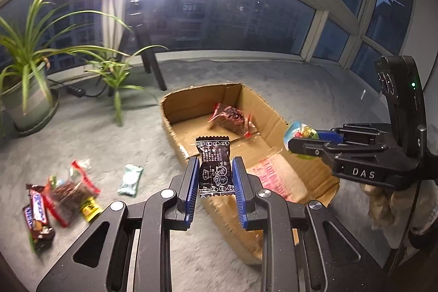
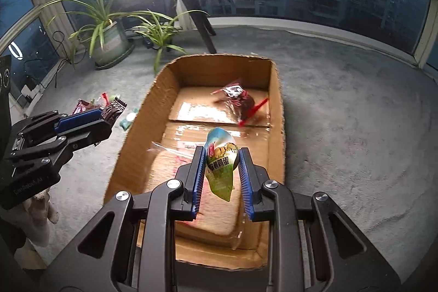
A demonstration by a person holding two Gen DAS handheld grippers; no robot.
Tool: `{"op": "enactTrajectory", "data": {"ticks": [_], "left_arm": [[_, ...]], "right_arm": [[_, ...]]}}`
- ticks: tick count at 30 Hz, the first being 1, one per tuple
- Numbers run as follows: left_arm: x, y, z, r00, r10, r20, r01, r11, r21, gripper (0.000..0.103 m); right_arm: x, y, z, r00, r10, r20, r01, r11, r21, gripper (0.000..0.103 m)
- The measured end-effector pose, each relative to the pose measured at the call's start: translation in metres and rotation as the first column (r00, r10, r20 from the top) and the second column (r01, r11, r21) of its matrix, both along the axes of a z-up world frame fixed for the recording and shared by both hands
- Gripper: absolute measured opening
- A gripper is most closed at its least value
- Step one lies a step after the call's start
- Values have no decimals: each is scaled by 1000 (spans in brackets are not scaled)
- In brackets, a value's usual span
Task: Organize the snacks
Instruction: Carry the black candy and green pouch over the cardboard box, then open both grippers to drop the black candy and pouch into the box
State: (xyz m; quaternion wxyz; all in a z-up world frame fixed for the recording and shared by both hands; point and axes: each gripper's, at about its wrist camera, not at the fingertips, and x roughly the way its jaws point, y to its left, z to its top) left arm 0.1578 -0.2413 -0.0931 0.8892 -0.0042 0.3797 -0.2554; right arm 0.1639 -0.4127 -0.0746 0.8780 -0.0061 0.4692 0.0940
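**Two snacks on the way to the box, a pile left outside**

One snack, a clear red-trimmed pack (image 2: 241,100), already lies in the box (image 2: 277,111) at its far end. Two more are carried in the tools. To the left of the box, on the carpet (image 1: 109,127), a pile (image 1: 63,199) of bars and packets waits, with a pale green packet (image 1: 130,179) between pile and box. By my reckoning the job is early: one in, two nearly in, at least four to fetch.

The left tool (image 1: 215,177) is closed to a narrow gap on a black wrapper (image 1: 215,166), held upright between the blue pads, at the box's near left wall and not clearly over the inside. The right tool (image 2: 222,168) is likewise closed on a green egg packet (image 2: 221,163), hanging over the near half of the box floor.

Beyond the box stand two plants (image 1: 27,67) by the window.
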Motion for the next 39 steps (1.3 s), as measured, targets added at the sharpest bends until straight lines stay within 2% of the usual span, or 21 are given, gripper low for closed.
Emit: {"op": "enactTrajectory", "data": {"ticks": [11,12,13,15,16,24,27,39], "left_arm": [[7,-30,-3,998,-63,-16,63,998,17,24],[7,-31,-3,998,-66,-20,67,998,17,24],[8,-32,-3,998,-62,-20,62,998,21,28],[8,-30,-2,998,-56,-19,56,998,18,38],[8,-29,-2,999,-50,-18,50,999,18,40],[6,-13,4,1000,-27,-13,27,1000,-4,40],[2,-3,6,1000,-17,-7,17,1000,-12,40],[-20,76,11,997,72,10,-72,997,-17,40]], "right_arm": [[3,-2,-6,1000,1,-14,-1,1000,3,28],[3,-2,-5,1000,-6,-7,6,1000,-1,41],[3,-2,-4,1000,-13,1,13,1000,-4,58],[3,-3,-2,1000,-21,12,21,1000,-2,68],[3,-3,-1,1000,-23,13,23,1000,-4,68],[1,1,2,999,-50,15,50,999,-18,69],[0,4,4,998,-56,22,56,998,-11,74],[-13,28,18,996,-72,54,70,997,40,74]]}}
